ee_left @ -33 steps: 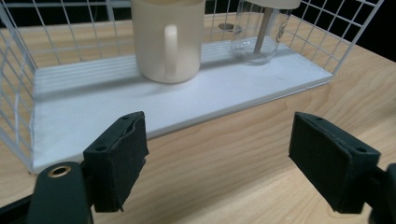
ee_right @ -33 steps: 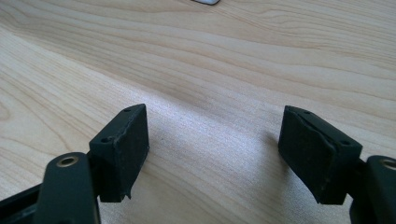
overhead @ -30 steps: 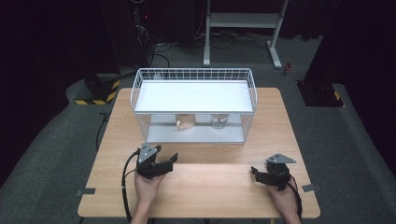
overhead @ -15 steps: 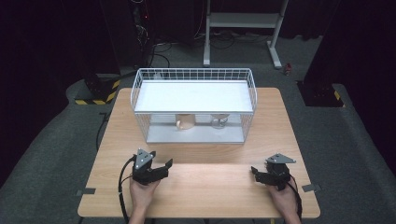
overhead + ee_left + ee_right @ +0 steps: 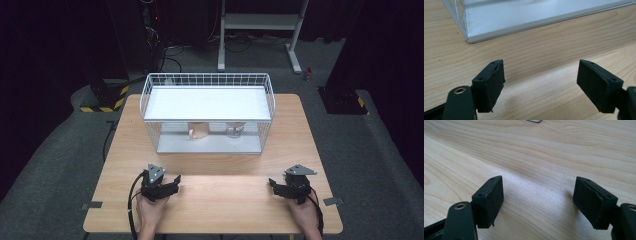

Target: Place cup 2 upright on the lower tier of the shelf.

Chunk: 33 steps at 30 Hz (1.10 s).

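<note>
Wooden table (image 5: 215, 200) before the wire basket (image 5: 207, 112): my left gripper (image 5: 171, 184) has drawn farther back from it; right gripper (image 5: 274, 184) unmoved, both jaws wide.

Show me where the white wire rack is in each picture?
High view: the rack stands at the middle of the far half of the table.
Left gripper view: its near bottom corner and tray edge run along the top.
Right gripper view: a small white bit at the top edge may be the rack; I cannot tell.
Shared landmark: the wooden table.
</note>
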Each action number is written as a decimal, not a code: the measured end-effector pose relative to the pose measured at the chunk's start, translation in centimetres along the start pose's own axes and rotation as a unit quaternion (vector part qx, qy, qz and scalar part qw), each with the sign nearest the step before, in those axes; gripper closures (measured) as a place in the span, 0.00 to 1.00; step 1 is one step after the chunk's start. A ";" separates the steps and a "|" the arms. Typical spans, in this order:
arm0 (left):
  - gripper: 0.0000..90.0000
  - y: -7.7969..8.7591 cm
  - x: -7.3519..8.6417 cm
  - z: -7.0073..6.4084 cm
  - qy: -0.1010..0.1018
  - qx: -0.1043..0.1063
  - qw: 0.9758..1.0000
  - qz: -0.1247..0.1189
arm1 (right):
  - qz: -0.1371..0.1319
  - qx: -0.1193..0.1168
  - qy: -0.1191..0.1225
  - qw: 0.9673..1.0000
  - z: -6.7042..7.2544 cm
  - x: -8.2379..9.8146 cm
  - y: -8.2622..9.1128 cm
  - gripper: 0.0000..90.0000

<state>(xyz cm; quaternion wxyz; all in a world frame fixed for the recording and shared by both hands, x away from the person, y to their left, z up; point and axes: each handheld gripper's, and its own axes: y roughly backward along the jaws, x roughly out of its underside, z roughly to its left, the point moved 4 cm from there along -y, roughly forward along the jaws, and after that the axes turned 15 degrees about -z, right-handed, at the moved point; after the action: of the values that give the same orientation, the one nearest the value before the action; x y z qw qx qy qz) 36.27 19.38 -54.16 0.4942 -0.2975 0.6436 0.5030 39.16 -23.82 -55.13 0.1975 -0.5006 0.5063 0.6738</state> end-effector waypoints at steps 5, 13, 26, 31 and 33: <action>0.25 -0.2 0.4 0.3 0.004 -0.011 1.000 0.004 | 0.000 0.000 0.000 1.000 0.0 0.0 0.0 0.27; 0.25 -0.5 0.8 0.6 -0.005 -0.029 0.999 0.019 | 0.000 0.000 0.000 1.000 0.0 0.0 0.0 0.27; 0.22 -1.2 1.0 0.1 -0.005 -0.021 0.998 0.055 | 0.000 0.000 0.000 1.000 0.0 0.0 0.0 0.27; 0.22 -1.2 1.0 0.0 0.001 -0.019 0.998 0.057 | 0.000 0.000 0.000 1.000 0.0 0.0 0.0 0.27; 0.21 -1.2 1.0 0.0 0.001 -0.019 0.998 0.057 | 0.000 0.000 0.000 1.000 0.0 0.0 0.0 0.27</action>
<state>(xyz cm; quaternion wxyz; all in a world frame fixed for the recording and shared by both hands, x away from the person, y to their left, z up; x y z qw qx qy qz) 36.98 19.17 -55.54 0.4585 -0.2705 0.6501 0.5421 39.16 -23.82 -55.14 0.1975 -0.5005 0.5063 0.6739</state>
